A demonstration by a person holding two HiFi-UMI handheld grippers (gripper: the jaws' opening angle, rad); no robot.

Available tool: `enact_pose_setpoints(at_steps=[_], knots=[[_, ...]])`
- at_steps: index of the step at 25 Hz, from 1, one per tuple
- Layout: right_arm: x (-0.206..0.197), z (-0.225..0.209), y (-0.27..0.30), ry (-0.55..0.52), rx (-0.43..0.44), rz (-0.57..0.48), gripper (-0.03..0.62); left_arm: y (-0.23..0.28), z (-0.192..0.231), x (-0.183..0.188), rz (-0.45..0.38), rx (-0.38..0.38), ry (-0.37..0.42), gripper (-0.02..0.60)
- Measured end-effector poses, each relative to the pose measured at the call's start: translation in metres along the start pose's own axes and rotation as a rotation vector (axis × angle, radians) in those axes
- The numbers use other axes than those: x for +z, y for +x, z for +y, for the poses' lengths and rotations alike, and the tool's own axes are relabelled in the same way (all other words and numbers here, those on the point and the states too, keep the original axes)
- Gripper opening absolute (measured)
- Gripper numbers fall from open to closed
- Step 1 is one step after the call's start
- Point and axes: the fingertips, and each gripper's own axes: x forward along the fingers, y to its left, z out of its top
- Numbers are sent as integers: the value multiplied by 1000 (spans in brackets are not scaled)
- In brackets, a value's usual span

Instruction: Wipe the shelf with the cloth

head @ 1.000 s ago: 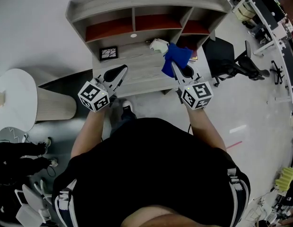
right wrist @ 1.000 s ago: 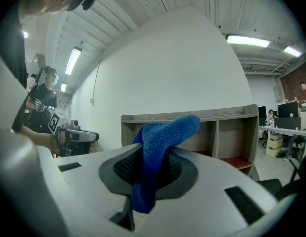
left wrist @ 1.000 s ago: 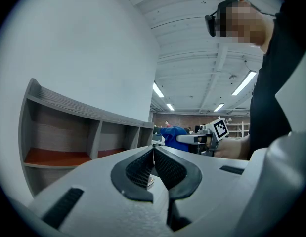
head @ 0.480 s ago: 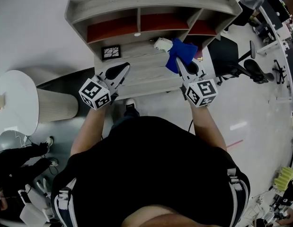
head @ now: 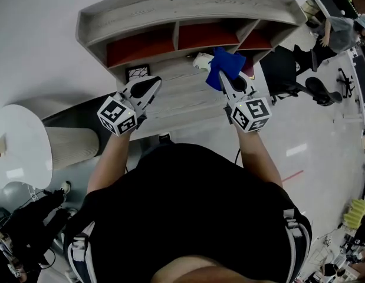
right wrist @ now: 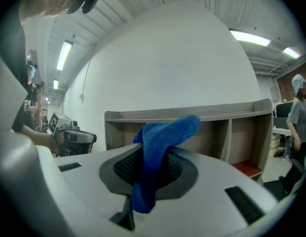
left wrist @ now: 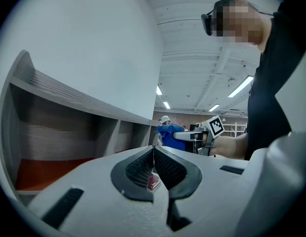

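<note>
The grey wooden shelf unit (head: 188, 7) with red-floored cubbies stands on a desk ahead of me. My right gripper (head: 224, 80) is shut on the blue cloth (head: 223, 66), which bunches above the desk top near the right cubby; the same cloth (right wrist: 160, 149) drapes out between that gripper's jaws in the right gripper view. My left gripper (head: 148, 89) hovers over the desk's left part, jaws closed together with nothing held (left wrist: 153, 169). The shelf (right wrist: 192, 115) fills the background of the right gripper view.
A small framed picture (head: 137, 72) leans at the desk's back left. A white object (head: 201, 59) lies just left of the cloth. A black office chair (head: 294, 75) stands right of the desk, a round white table (head: 14, 146) at left. A person (right wrist: 298, 122) stands at far right.
The shelf and desk have drawn closer and shifted up in the head view. The right gripper with the cloth moved slightly up toward the cubbies; the left gripper stayed roughly level.
</note>
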Motion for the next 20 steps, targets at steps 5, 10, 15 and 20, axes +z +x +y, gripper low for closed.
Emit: enact_pose_setpoints(at_steps=[5,10,15,20], knots=[[3,0,26,4,-12,15,57,2,27,2,6,-29,-1,18],[12,1,51,23,-23,21,57,3,51,7,14,-73,0,18],[16,6,71,10,-35,28,57,4,71,11,46,-84,29,17],[20,10,83,7,-45,31,57,7,83,11,62,-115,41,17]])
